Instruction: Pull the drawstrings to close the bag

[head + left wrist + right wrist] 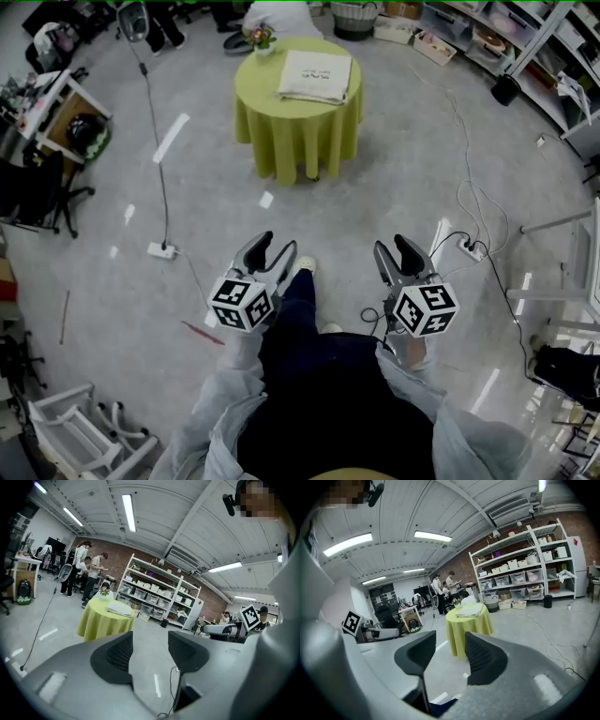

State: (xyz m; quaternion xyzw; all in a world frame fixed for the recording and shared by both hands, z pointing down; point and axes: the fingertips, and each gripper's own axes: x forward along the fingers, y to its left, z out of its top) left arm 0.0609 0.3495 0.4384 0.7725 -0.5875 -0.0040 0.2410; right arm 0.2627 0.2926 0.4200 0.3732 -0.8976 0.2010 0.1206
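The main risk lies in the approach. The bag [316, 75] lies flat on top of the table [295, 141], and both grippers are well short of the table with open floor between, so nothing of the task itself is under way. A cable [161, 187] runs across the floor to a power strip [161, 250] on the left side of the path to the table, and more cable [473, 211] trails on the right; a step placed wide on either side could catch one.

At the table, the drawstrings are the likely trouble. They cannot be made out from here, and a thin cord is easy to miss. A jaw closing on bag cloth instead of cord would drag the whole bag, or the tablecloth under it, toward the table's edge. Uneven pulls would probably slide the light bag rather than cinch it. A small flower pot [260, 39] stands on the table at the far left rim, near the bag, and a sideways sweep could tip it.

Both arms are bent, held close to the body, the grippers side by side and level with each other. Each points toward the table and slightly down. The left gripper [278, 246] has its jaws about half apart with nothing between them. The right gripper [392, 246] stands the same way, a little narrower, also empty.
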